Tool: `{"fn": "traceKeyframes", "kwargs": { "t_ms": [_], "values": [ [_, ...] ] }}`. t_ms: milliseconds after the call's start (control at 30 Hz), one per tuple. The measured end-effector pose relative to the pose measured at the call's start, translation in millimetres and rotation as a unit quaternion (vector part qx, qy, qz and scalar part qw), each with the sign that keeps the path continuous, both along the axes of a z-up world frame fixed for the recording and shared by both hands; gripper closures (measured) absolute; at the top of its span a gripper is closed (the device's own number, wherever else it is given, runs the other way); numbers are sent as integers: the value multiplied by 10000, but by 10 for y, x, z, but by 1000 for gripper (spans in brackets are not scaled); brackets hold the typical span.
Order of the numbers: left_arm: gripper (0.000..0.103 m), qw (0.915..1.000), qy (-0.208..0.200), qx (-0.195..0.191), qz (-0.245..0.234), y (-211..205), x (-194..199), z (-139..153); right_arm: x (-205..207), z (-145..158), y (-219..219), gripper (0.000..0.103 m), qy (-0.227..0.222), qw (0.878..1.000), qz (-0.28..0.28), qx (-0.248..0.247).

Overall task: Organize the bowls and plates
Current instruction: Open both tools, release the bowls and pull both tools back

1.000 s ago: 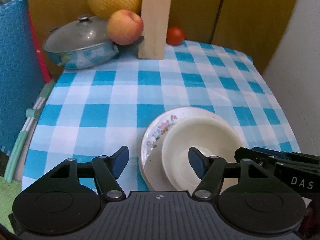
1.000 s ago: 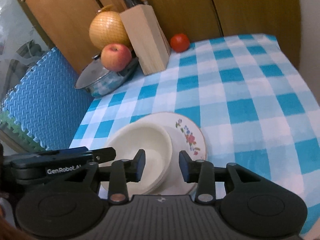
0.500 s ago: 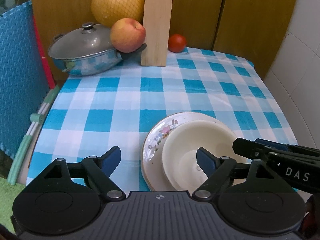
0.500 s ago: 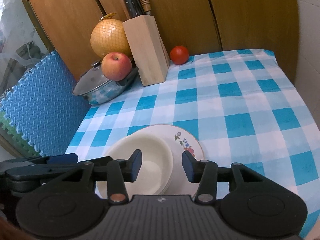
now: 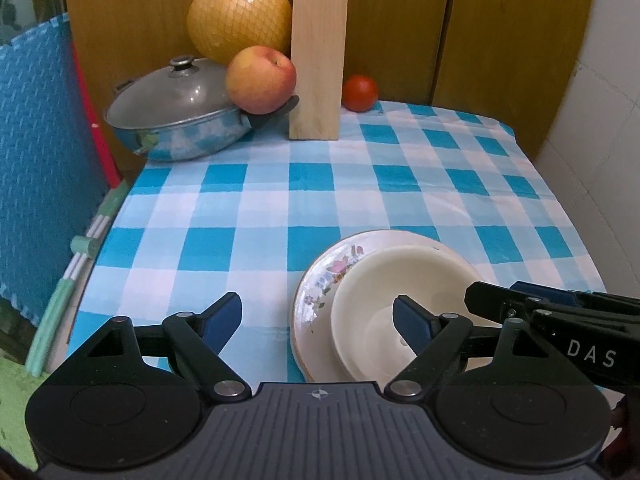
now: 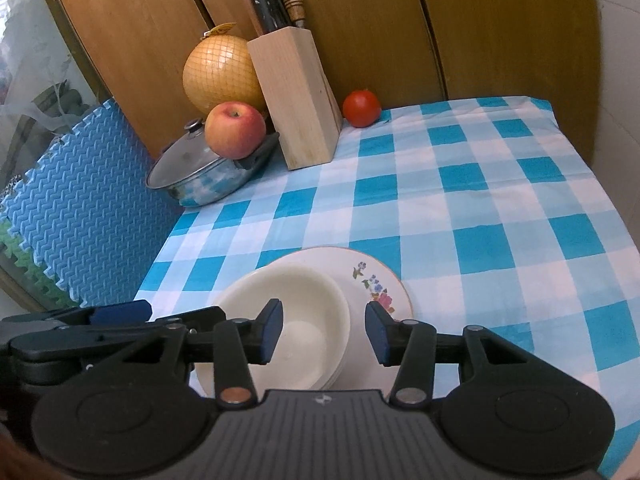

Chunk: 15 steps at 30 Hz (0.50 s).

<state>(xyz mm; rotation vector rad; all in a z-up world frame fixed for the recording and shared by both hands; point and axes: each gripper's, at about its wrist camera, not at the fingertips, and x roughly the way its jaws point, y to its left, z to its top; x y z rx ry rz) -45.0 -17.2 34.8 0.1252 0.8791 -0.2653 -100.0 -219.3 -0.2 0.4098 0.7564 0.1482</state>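
A cream bowl [image 5: 374,300] [image 6: 308,300] sits off-centre on a floral-rimmed plate [image 5: 320,284] [image 6: 372,276] near the front edge of the blue-checked tablecloth. My left gripper [image 5: 316,318] hangs above and short of the plate's left rim, open, nothing between its blue pads. My right gripper [image 6: 323,330] is open too, raised over the bowl's right side and the plate, holding nothing. Each gripper shows at the edge of the other's view: the right gripper [image 5: 560,312] and the left gripper [image 6: 100,320].
At the back stand a lidded pan [image 5: 176,116] [image 6: 200,172] with an apple [image 5: 260,80] on its handle, a netted pomelo [image 5: 238,16], a wooden knife block [image 5: 318,64] [image 6: 296,96] and a tomato [image 5: 360,93] [image 6: 361,108]. Blue foam mat [image 5: 36,152] lines the left side.
Both grippers have lifted and pulled back from the bowl and plate, and their jaws have spread wider. The bowl and plate have stayed put.
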Motion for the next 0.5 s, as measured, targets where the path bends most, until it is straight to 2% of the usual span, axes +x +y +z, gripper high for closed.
{"fn": "traceKeyframes", "kwargs": {
  "t_ms": [500],
  "values": [
    [16,9998,-170,125,-44,-1,-28,35,-7,0,14,59,-23,10000,8,26]
  ]
}}
